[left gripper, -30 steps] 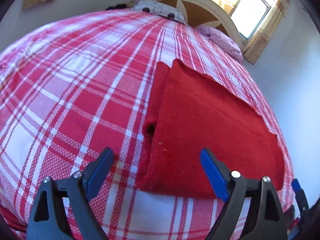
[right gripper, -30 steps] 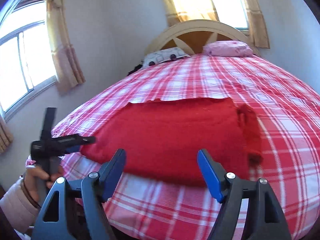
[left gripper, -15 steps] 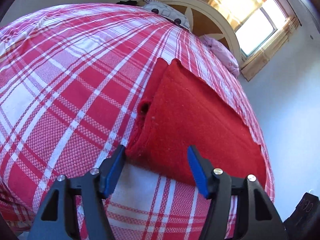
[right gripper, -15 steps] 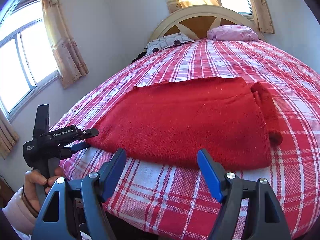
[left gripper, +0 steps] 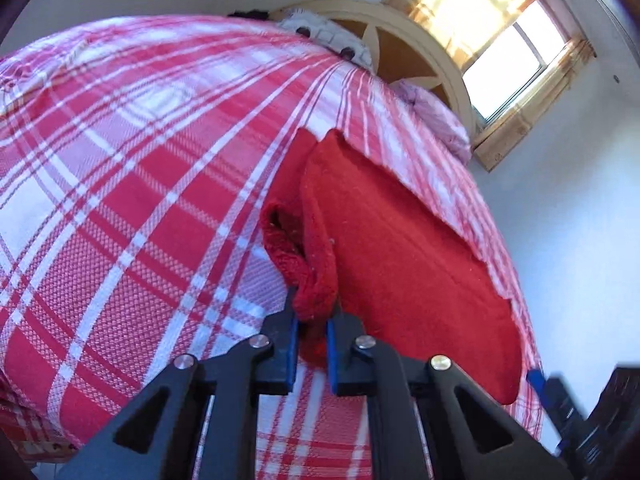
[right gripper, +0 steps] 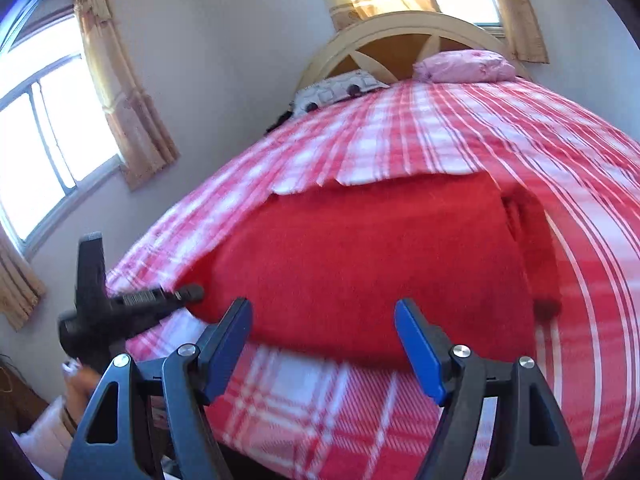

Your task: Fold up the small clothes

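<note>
A red knitted garment lies folded on the red and white checked bedspread. My left gripper is shut on the garment's near corner, by a rolled sleeve end. In the right wrist view the garment lies across the bed, and my right gripper is open just in front of its near edge, touching nothing. The left gripper also shows there, shut on the garment's left corner.
The bed's wooden headboard and two pillows are at the far end. Curtained windows are on the left wall and behind the headboard. The bed's near edge is right below my right gripper.
My left gripper has moved in to the garment's near corner and closed on it. My right gripper has moved closer to the garment's near edge and stayed open.
</note>
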Demonstrator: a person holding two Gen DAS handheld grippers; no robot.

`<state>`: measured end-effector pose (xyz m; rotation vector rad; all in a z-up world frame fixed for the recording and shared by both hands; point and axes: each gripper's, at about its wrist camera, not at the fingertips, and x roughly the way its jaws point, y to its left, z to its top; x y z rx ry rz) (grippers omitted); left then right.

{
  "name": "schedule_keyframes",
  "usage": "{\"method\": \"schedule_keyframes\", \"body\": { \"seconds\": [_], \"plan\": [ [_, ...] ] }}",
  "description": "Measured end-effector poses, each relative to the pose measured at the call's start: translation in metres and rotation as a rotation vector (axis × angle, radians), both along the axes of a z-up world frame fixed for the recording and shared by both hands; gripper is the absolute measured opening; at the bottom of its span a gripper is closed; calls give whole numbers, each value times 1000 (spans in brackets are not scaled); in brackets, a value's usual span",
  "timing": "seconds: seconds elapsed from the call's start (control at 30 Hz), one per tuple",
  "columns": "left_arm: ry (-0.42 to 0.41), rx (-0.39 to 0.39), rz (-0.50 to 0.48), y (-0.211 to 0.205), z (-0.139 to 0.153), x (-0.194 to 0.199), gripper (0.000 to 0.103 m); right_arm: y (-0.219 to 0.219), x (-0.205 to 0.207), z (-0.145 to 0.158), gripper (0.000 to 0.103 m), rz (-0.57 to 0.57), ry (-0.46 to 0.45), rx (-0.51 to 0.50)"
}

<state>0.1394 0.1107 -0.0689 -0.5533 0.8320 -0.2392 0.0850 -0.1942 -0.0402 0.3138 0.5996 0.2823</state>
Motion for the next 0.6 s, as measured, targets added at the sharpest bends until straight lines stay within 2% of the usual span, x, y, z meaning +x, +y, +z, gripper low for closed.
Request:
{"method": "schedule_keyframes", "body": {
  "seconds": [0.1, 0.27, 0.47, 0.6],
  "plan": [
    [-63, -16, -14, -6, 10, -6, 12, 9, 32, 20, 74, 93, -3, 46],
    [-155, 25, -61, -24, 28, -13, 12, 32, 108, 37, 74, 203, 66, 107],
    [-211, 49, -83, -37, 33, -11, 12, 69, 195, 26, 74, 337, 272, 215],
    [-230, 61, -83, -39, 32, -14, 12, 105, 234, 14, 74, 384, 353, 161]
  ]
}}
